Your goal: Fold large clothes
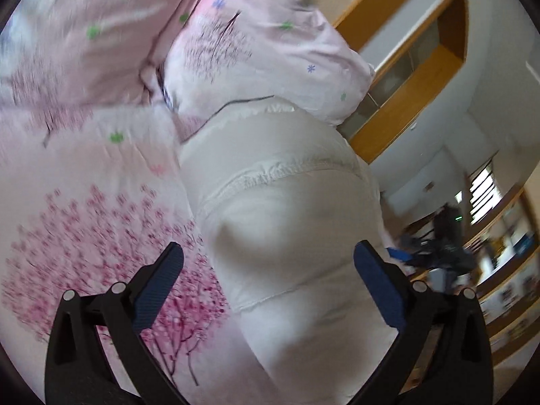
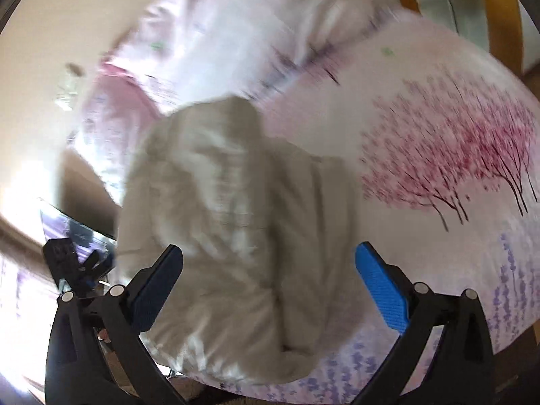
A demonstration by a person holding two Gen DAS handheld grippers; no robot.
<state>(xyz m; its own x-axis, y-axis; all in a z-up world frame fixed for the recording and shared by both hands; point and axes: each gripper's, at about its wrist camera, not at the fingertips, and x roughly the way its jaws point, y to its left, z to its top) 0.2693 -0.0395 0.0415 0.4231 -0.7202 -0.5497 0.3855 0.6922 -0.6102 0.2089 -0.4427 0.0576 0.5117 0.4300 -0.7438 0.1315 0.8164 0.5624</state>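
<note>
Bedding with a pink blossom-tree print covers the bed [image 1: 101,175], and on it lies the task's thing, a pale cream padded garment [image 1: 287,209] with stitched seams across it. In the left wrist view the garment runs as a long bundle from the near edge toward the pillows, along the right side of the bed. Two pink floral pillows [image 1: 256,50] sit at the far end; the garment's far end touches the nearer one. Beyond the bed, on the right, a wooden-framed opening [image 1: 422,77] in the wall is visible.

The left gripper [image 1: 268,256] hovers over the garment with its fingers spread wide; the blue pads stand apart on either side of the cloth and press on nothing.

The right wrist view is blurred. There the garment [image 2: 229,219] lies rumpled on the bed's near left part, with the blossom print [image 2: 455,155] to its right and a band of purple flower print [image 2: 506,287] at the near edge. The right gripper [image 2: 268,256] also has its fingers spread wide above the cloth, gripping nothing. The other gripper's dark body [image 2: 67,260] shows at the left edge, beside the garment.
</note>
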